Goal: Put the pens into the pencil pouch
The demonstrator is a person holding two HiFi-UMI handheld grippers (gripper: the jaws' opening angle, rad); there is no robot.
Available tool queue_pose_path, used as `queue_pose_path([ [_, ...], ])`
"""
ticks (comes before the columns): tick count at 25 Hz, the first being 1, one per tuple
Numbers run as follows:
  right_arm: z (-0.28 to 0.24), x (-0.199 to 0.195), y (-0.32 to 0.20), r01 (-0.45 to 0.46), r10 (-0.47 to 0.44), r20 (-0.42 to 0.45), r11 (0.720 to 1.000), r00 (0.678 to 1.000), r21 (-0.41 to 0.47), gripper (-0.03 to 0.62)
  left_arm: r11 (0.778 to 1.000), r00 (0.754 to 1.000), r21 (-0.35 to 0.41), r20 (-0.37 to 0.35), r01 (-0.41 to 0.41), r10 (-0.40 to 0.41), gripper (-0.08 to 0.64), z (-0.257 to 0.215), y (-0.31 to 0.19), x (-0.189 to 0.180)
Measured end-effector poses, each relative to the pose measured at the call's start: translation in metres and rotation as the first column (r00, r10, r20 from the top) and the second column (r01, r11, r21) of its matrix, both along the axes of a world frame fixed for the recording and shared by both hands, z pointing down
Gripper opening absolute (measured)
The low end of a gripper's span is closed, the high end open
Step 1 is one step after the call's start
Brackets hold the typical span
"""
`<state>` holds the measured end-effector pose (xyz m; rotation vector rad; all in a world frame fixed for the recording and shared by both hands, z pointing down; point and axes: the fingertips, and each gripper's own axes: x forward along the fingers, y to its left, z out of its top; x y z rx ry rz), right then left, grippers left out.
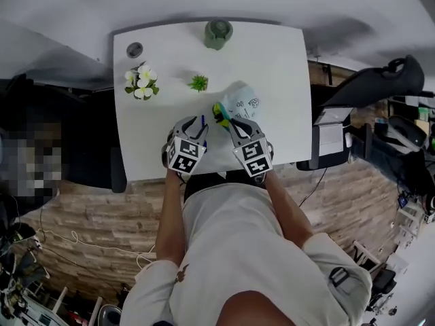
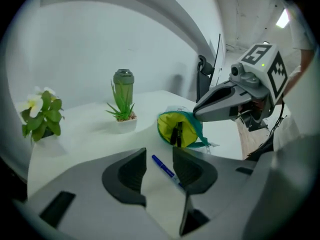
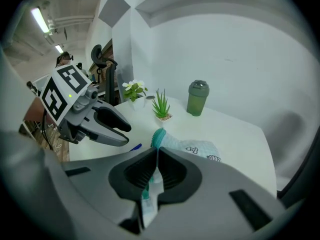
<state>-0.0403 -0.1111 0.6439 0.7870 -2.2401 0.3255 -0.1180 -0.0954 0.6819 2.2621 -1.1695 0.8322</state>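
Blue and thin, the pen lies on the white table, just between the pads of my left claw. The jaws of this claw stand apart and do not press it. The pencil pouch is a little ahead of this claw, with its yellow mouth turned toward me and two dark pens already inside. My right claw is clamped together on the teal edge of the pouch and, I think, keeps the mouth open.

I judge the step is to take this pen. I should close on the barrel near its middle so that it does not swing, then lift it and aim one end at the mouth. The right claw should not loosen. I would let go only when most of the pen is inside.
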Motion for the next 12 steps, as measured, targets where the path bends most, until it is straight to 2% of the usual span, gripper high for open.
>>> queue_pose_path([
  [5,0.002,0.001,0.003,0.053,-0.053,0.035,0.999,0.998,-0.013,0.014,0.990,0.990,-0.023,0.024,0.136,-0.136,0.161,0.004,0.029,0.000],
  [12,0.003,-0.001,0.006,0.158,-0.157,0.045,0.987,0.987,-0.013,0.014,0.966,0.970,-0.086,0.043,0.243,-0.240,0.152,0.023,0.070,0.019],
])
